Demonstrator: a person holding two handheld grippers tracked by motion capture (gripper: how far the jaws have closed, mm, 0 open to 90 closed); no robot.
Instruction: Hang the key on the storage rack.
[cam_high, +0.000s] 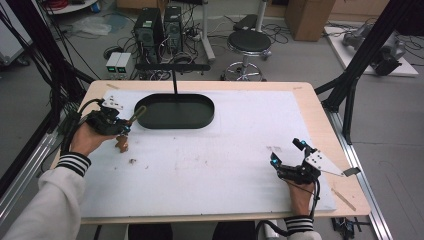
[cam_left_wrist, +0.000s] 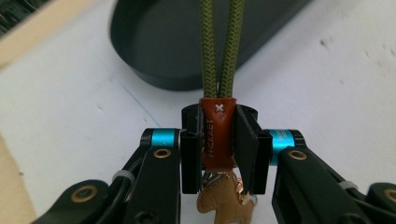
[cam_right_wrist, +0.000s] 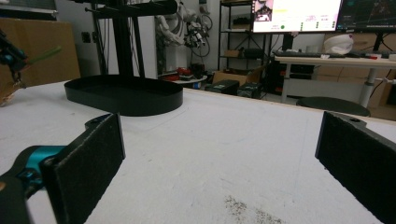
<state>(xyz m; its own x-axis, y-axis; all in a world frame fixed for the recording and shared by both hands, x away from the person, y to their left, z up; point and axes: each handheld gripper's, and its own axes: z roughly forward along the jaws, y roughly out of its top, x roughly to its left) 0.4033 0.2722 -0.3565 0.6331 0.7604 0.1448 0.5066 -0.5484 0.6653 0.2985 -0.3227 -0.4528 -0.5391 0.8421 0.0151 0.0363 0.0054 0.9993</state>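
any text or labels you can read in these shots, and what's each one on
"HICKMET", or close to it: stamped lengthwise on the brown leather sleeve gripped in the left claw; the letters are faint, so the spelling is uncertain.
An "x" stitch mark sits near the top of that sleeve.
Monitor screens in the right gripper view: text too small to read.
Blue claw collar: marking too blurred to read.

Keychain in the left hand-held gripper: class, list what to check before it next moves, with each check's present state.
1. Left hand-held gripper shut on the keychain at its leather sleeve: ok.
2. Green cord free, pointing toward the black tray: ok.
3. Tray interior free of objects: ok.
4. Brown charm off the mat: cannot tell.
5. Right hand-held gripper open, apart from the tray: ok.
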